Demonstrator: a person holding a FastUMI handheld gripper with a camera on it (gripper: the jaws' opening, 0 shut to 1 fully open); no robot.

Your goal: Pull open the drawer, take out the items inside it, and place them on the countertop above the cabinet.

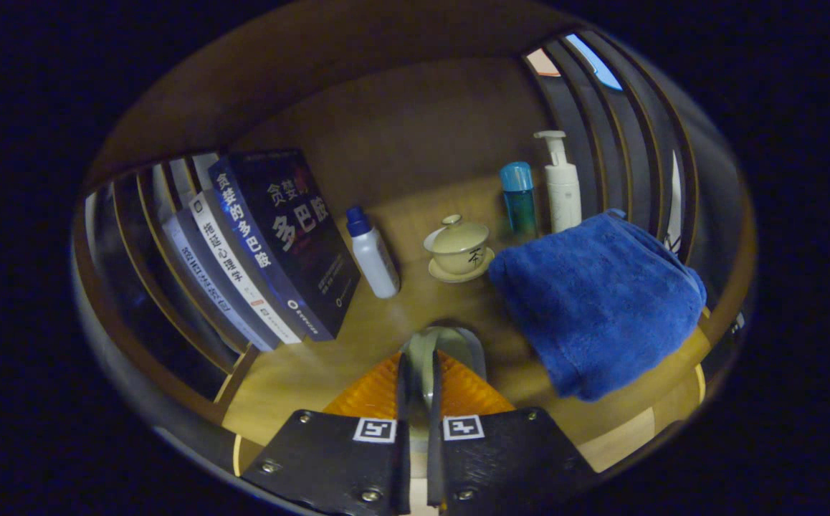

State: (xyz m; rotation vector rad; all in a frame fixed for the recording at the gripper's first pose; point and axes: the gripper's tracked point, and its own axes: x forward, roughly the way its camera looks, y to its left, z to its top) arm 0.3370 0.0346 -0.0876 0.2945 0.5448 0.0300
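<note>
We saw the wooden surface (pixel 300 380) from above, w/ a wooden back wall behind it. At the left edge a row of books (pixel 257 251) stood leaning, spines toward us, against a slatted side panel (pixel 150 272). Just right of the books a small white bottle w/ blue cap (pixel 373 252) stood tilted, nr the back. Next, abt mid-surface, a lidded tea bowl on its saucer (pixel 459 247), apart from the bottle. Behind it to the right, a teal bottle w/ blue cap (pixel 519 197) and, just beside that, a white pump bottle (pixel 562 183), both upright nr the back right corner. A folded blue towel (pixel 598 301) lay along the right edge, its front corner hanging over the surface's front edge. The claw (pixel 418 373) hung over the front edge, fingers almost together w/ a narrow slit; a pale grey-green object (pixel 422 362) sat in that slit, prob. gripped, but we couldn't tell what it was. Drawer: couldn't make it out.
</note>
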